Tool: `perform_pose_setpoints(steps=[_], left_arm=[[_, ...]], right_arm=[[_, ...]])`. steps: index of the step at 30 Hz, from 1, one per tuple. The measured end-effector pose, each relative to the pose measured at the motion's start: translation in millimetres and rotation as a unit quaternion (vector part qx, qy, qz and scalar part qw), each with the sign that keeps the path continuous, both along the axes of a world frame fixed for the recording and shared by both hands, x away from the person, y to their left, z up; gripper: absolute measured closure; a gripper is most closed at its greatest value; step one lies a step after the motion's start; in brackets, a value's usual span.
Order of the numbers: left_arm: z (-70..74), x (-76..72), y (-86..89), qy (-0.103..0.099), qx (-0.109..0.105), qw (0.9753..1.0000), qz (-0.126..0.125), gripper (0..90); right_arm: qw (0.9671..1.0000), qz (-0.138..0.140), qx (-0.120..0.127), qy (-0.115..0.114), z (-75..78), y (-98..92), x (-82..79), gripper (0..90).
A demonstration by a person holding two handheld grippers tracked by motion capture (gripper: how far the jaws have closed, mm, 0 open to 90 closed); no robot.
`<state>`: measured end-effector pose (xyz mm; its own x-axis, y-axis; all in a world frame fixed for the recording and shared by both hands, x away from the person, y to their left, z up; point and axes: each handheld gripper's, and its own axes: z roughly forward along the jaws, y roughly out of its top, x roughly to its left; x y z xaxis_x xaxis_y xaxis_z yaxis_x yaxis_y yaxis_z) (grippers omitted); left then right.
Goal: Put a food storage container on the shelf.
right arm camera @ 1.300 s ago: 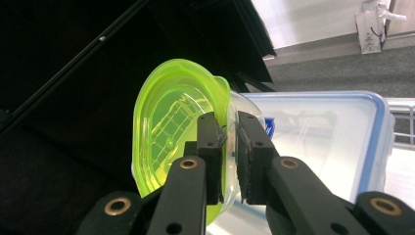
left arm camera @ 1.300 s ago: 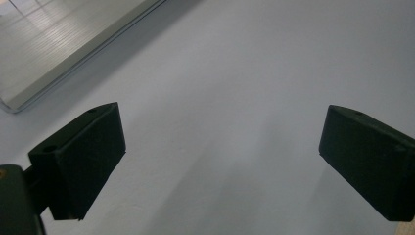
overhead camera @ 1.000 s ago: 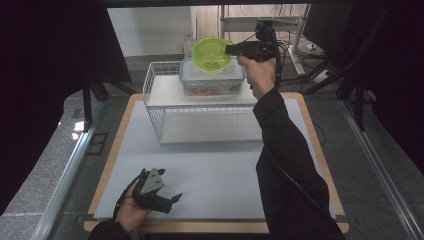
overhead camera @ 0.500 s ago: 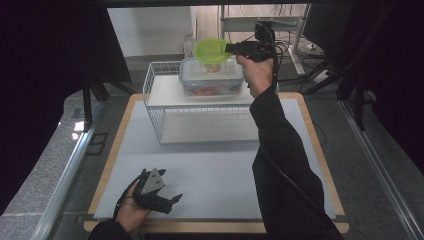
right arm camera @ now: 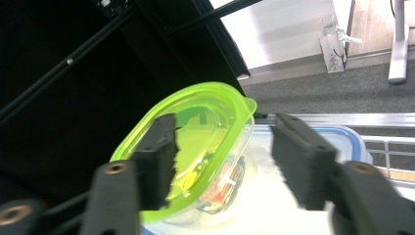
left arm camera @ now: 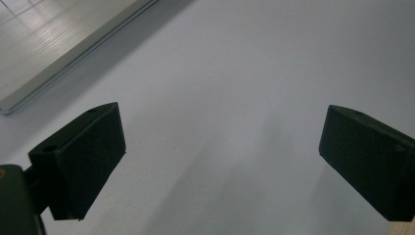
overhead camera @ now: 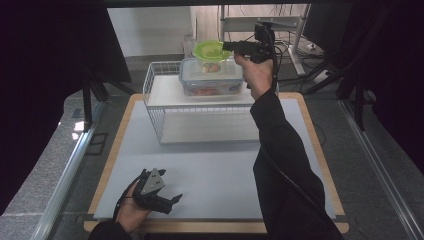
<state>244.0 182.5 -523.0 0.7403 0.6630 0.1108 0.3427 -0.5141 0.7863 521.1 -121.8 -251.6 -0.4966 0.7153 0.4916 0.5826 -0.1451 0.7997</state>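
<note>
I see one green-lidded cup (overhead camera: 212,55) on one box (overhead camera: 212,79); my right claw (right arm camera: 222,161) gapes beside it (gripping nothing), left claw (left arm camera: 220,161) wide open.

- White wire rack (overhead camera: 155,107) standing on the far half of the table.
- Pale grey table mat (overhead camera: 220,170) with a light wooden border (overhead camera: 111,160).
- Grey floor (overhead camera: 380,100) alongside.

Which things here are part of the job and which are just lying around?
In the job: right gripper, green-lidded tub, blue-rimmed container, wire rack.
Lying about: left gripper idle on the table, desk and cables behind.
</note>
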Motion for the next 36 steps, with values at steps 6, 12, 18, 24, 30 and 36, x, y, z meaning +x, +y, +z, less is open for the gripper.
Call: perform_pose_setpoints(steps=[6, 12, 18, 24, 30, 36], left_arm=[[0.1, 0.0, -0.2, -0.001, 0.002, 1.0000, 0.000, 3.2], [0.3, -0.1, -0.4, -0.002, -0.001, 1.0000, 0.000, 3.1], [0.5, 0.2, 0.1, 0.001, -0.008, 1.0000, 0.000, 2.8], [1.8, 1.1, 2.2, 0.005, -0.032, 0.9995, -0.005, 2.9], [2.3, 1.4, 4.2, 0.012, -0.057, 0.9982, -0.011, 5.8], [4.2, -1.9, 0.3, -0.009, -0.045, 0.9988, -0.019, 6.1]], right_arm=[[0.9994, 0.027, -0.009, -0.019, -2.7, -4.5, -5.5, 25.0], [0.9972, 0.043, -0.035, -0.050, -10.2, -15.5, -19.8, 17.8], [0.9929, 0.063, -0.063, -0.079, -24.3, -34.4, -38.2, 12.7], [0.9904, 0.076, -0.078, -0.086, -36.8, -46.5, -57.2, 9.7], [0.9874, 0.087, -0.092, -0.095, -48.0, -52.2, -74.7, 8.3], [0.9828, 0.102, -0.116, -0.101, -69.1, -55.0, -96.7, 6.8]])
